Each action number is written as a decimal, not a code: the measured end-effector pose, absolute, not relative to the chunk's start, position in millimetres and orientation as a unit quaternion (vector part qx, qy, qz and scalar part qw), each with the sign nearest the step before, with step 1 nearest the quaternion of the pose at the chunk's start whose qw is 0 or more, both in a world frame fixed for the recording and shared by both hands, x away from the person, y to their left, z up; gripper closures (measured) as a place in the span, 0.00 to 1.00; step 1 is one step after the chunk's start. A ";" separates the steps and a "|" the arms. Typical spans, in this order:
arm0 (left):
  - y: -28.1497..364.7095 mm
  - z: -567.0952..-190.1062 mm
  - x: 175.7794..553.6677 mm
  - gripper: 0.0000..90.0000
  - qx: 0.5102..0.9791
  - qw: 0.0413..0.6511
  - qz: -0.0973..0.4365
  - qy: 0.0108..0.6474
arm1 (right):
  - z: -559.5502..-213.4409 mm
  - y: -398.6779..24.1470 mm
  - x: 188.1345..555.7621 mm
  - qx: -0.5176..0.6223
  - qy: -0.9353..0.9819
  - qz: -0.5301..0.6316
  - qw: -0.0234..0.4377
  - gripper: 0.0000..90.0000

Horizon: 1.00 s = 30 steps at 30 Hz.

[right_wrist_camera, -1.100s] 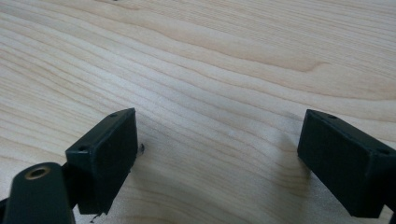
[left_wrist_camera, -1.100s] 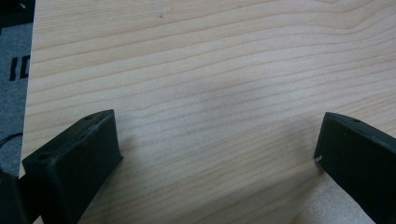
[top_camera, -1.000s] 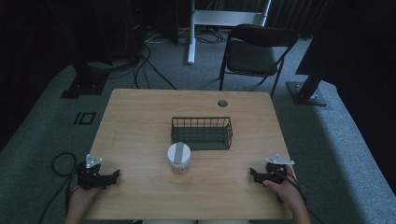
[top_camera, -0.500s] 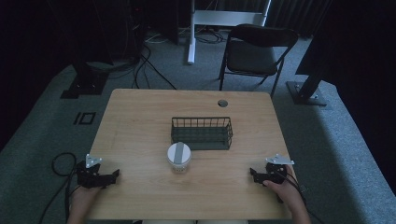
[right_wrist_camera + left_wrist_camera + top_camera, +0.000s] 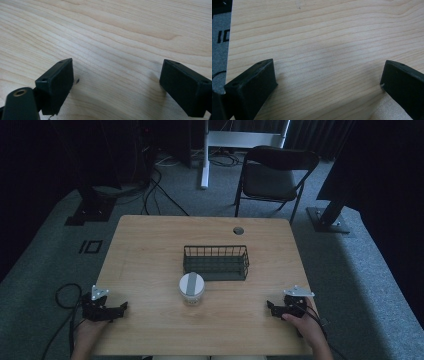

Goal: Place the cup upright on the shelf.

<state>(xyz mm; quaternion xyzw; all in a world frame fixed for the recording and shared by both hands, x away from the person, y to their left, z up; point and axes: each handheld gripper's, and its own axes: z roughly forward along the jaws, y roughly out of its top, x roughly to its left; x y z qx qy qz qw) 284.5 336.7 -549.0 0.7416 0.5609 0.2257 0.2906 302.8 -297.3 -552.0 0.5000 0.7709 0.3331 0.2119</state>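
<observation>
Jar: white-lidded jar (image 5: 192, 288) sitting upright mid-table, just near of wire basket (image 5: 215, 262).
Left gripper (image 5: 121, 308): resting at near-left table (image 5: 150, 245) corner, jaws gaping wide, gripping nothing.
Right gripper (image 5: 270, 307): lying near-right, jaws spread wide, holding nothing.
Both: sitting well apart from jar.

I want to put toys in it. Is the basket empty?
Looks empty: the basket shows only its dark floor through the wires. The jar stands outside, just in front of it.
</observation>
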 end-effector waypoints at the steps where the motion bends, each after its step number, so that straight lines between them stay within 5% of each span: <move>1: 336.7 -549.0 284.5 0.00 0.742 0.291 0.226 0.561 | -552.0 -297.3 302.8 0.500 0.771 0.333 0.212 0.13; 30: 336.6 -549.0 284.4 0.00 0.741 0.292 0.226 0.562 | -534.4 -248.2 311.2 0.433 0.794 0.384 0.188 0.13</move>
